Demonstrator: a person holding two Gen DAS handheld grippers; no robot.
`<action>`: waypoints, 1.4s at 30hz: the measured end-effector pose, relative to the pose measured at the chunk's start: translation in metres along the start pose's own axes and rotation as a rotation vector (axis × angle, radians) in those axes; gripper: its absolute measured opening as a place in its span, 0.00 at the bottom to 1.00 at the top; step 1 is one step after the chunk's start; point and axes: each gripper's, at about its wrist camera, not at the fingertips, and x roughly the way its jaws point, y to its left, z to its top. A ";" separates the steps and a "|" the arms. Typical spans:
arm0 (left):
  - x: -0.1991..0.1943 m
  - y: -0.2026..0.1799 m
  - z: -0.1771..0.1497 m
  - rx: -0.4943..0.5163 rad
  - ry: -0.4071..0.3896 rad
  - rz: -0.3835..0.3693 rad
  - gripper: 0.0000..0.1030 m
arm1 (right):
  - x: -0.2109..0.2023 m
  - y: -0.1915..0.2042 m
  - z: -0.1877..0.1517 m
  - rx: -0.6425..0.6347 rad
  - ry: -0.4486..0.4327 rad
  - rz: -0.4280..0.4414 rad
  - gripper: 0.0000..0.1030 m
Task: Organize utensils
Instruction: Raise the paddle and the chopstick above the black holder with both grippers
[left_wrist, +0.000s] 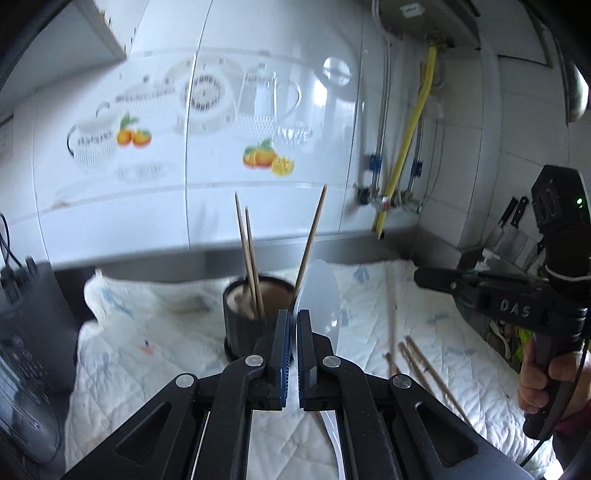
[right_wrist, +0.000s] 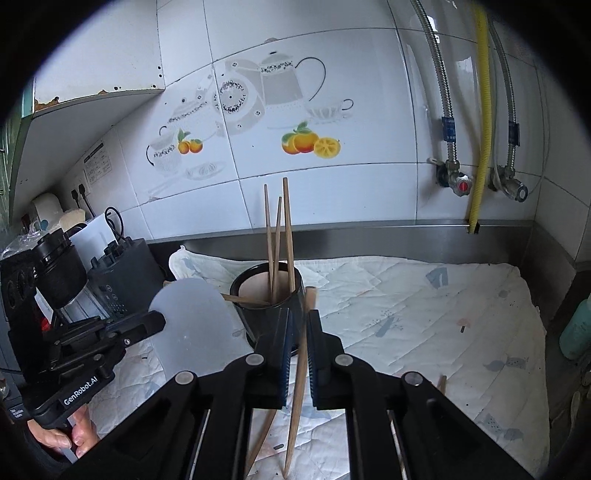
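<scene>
From the left wrist cam, the left gripper (left_wrist: 294, 325) is clamped tight on a translucent white spatula (left_wrist: 317, 295), blade sticking up just right of the pads, handle trailing down between the arms. Right behind it sits the dark utensil cup (left_wrist: 242, 310) on the quilted cloth (left_wrist: 147, 332), three chopsticks (left_wrist: 249, 258) standing in it; a few loose chopsticks (left_wrist: 417, 362) lie on the cloth to the right. It's a bit blurry, so details are iffy. Right wrist cam: the right gripper (right_wrist: 300, 328) is nearly closed, pinching a pair of wooden chopsticks (right_wrist: 301, 380) that run down between the pads, upper ends level with the cup's near rim.
</scene>
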 end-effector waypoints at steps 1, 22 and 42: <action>-0.004 -0.002 0.005 0.009 -0.025 0.007 0.02 | -0.001 0.001 0.002 -0.006 -0.006 -0.002 0.10; -0.010 -0.003 -0.012 -0.018 -0.014 0.002 0.02 | 0.062 -0.020 -0.058 0.138 0.243 0.077 0.10; -0.035 0.008 0.021 -0.018 -0.111 -0.007 0.02 | 0.142 0.009 -0.105 0.182 0.469 0.124 0.20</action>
